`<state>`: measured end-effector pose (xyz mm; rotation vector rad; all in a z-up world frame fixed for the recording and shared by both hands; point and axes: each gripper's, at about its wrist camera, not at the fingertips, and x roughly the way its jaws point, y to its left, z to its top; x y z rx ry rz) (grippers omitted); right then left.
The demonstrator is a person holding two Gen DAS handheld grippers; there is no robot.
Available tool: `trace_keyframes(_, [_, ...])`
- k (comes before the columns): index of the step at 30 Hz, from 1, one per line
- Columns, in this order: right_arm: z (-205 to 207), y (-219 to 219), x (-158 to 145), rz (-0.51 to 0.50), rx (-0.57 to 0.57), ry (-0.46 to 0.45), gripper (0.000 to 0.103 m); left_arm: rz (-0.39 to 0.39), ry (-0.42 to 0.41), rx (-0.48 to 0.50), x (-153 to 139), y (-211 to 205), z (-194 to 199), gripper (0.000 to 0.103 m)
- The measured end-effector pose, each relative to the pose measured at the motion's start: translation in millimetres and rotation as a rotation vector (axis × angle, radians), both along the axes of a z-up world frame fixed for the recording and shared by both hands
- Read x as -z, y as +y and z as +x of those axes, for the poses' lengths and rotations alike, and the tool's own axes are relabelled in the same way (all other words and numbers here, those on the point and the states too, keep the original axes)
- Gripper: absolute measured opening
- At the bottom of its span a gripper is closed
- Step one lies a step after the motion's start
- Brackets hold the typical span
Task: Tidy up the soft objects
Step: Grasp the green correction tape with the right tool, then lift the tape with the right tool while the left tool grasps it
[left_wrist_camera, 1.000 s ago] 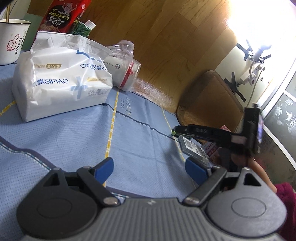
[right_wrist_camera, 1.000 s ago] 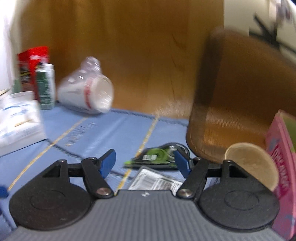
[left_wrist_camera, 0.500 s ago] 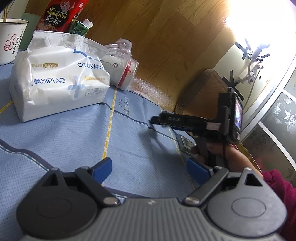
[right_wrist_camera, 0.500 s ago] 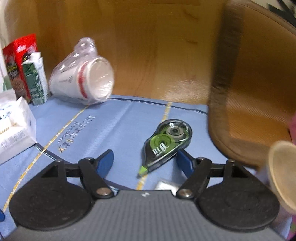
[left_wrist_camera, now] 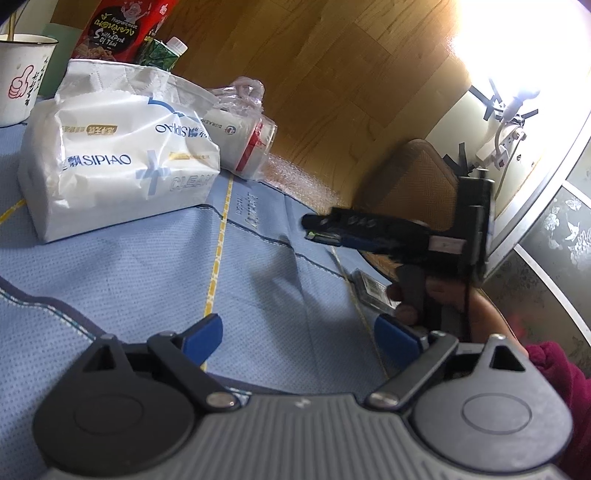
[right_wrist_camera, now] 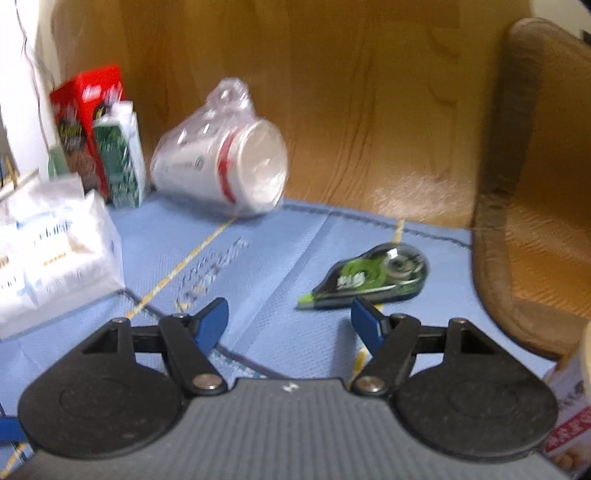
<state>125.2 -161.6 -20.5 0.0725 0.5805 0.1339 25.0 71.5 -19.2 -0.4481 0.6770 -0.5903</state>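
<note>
**Both tools released above the blue table cover, nothing grasped**

The left tool [left_wrist_camera: 297, 339] points shallowly downward over the blue cloth [left_wrist_camera: 147, 280] on the table. Its jaws stand wide and have just been opening, with only bare cloth between them. The right tool [right_wrist_camera: 290, 325] is likewise tilted downward, jaws apart and empty. In the left wrist view it appears side-on at the right, gripped from below by a hand [left_wrist_camera: 443, 295] with a dark red sleeve [left_wrist_camera: 554, 365].

Count of items: one white tissue pack [left_wrist_camera: 118, 158], lying at the far left of the cloth, well apart from both tools; one bagged stack of paper cups [right_wrist_camera: 225, 166] on its side beyond it; one green correction-tape dispenser [right_wrist_camera: 369, 277] just ahead of the right tool's right finger; one red snack bag [left_wrist_camera: 122, 29]; one green carton [right_wrist_camera: 122, 162]; one white mug [left_wrist_camera: 22, 77].
</note>
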Motion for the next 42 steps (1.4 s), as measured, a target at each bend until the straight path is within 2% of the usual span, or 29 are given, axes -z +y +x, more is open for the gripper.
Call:
trace_keyframes(5, [-5.8,-19.8,-9.3,0.064,0.078,-0.019,0.075,0.001,0.000,0.000,0.1,0.4,-0.5,0.093])
trace_keyframes(12, [1.0,-25.0,-4.5,0.068,0.152,0.005,0.078,0.004,-0.002,0.000,-0.2,0.1,-0.6,0.093])
trace_keyframes(18, [43.9,-38.8,4.7,0.180,0.268,0.124,0.082,0.004,-0.002,0.000,-0.2,-0.1,0.4,0.093])
trace_keyframes(21, [59.9,-31.3,5.7,0.120,0.270,0.130,0.083,0.004,-0.003,0.000,-0.1,0.1,0.7,0.093])
trace_keyframes(22, [64.2,-25.2,6.4,0.079,0.256,0.131,0.083,0.003,-0.002,-0.001,-0.1,0.1,0.5,0.093])
trace_keyframes(24, [67.3,-11.1,7.4,-0.013,0.199,0.124,0.066,-0.002,-0.001,-0.004,0.1,1.1,0.8,0.093])
trace_keyframes(25, [66.6,-3.7,7.6,-0.057,0.159,0.117,0.066,-0.006,-0.001,-0.012,0.2,2.3,0.9,0.092])
trace_keyframes(31, [39.3,24.5,6.9,-0.132,-0.023,0.071,0.065,-0.037,0.008,-0.083,0.8,15.0,3.3,0.091])
trace_keyframes(35, [-0.6,34.5,4.4,-0.140,-0.162,0.052,0.065,-0.035,0.010,-0.084,0.5,14.2,4.0,0.091])
trace_keyframes(42, [-84.2,25.7,7.1,-0.128,-0.285,0.025,0.065,-0.008,0.000,-0.051,-0.4,5.9,3.6,0.095])
